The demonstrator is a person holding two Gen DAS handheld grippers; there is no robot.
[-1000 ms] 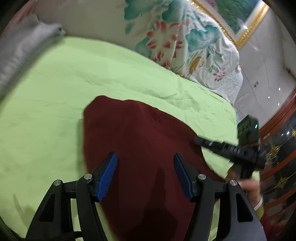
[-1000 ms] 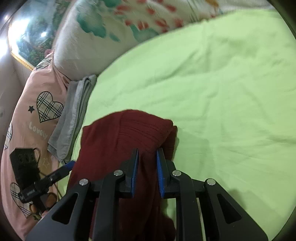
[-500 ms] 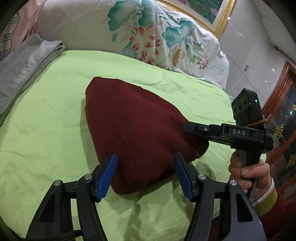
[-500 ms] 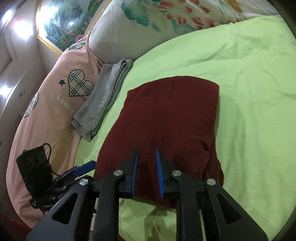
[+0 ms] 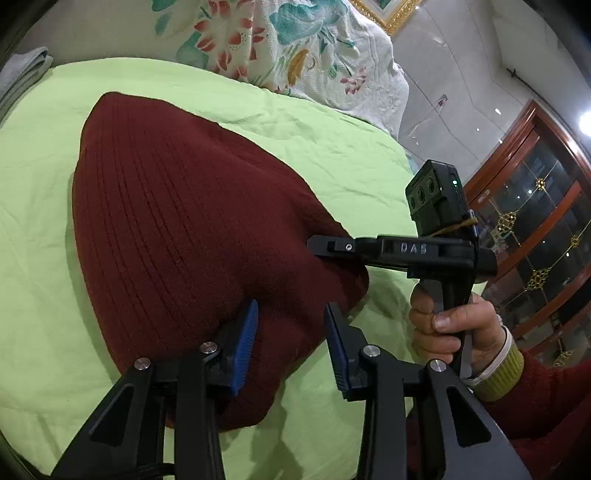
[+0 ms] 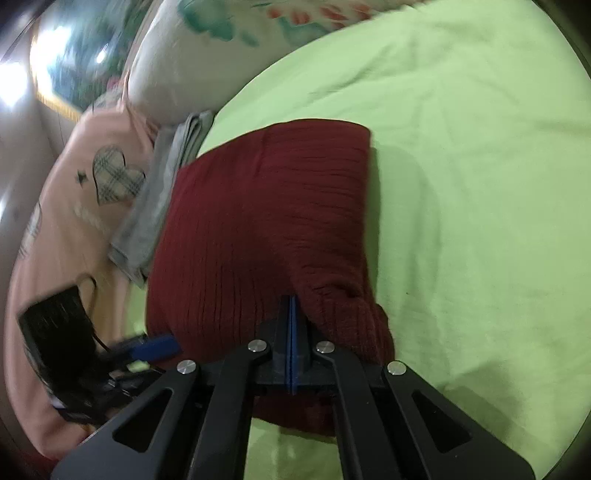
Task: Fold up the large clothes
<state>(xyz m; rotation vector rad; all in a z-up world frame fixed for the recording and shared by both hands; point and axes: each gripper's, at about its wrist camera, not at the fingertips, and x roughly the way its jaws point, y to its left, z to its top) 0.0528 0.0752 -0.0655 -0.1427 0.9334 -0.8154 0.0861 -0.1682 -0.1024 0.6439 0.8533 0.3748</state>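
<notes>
Bed w/ lime-green cotton sheet fills most of both views, lightly creased. At its head: big white quilted pillow w/ teal-and-red flower print, and in the right wrist view a pale pink pillow w/ plaid heart print; some pale lettering under the heart, too blurred to read. Gilt-framed picture on the wall above; dark red wooden glass-door cabinet at right of the left wrist view.

Dark red rib-knit garment, folded to a thick rounded-off bundle, lies mid-bed on the sheet. Just beside its far-left edge in the right wrist view, a folded grey cloth against the pink pillow.

Left gripper: black frame, blue pads, jaws have just been closing; they straddle the near fold edge of the garment, part-open, right pad clear of the cloth, so not clamped.

Right gripper: blue pads pressed together, fully closed, tip nosing into a fold at the garment's near edge; can't tell if any knit is pinched. Seen side-on from the left wrist view, its black bar reads "DAS" in raised letters, small green LED lit on the camera block above. Person's hand wraps the handle; mustard ribbed cuff, red sleeve.
</notes>
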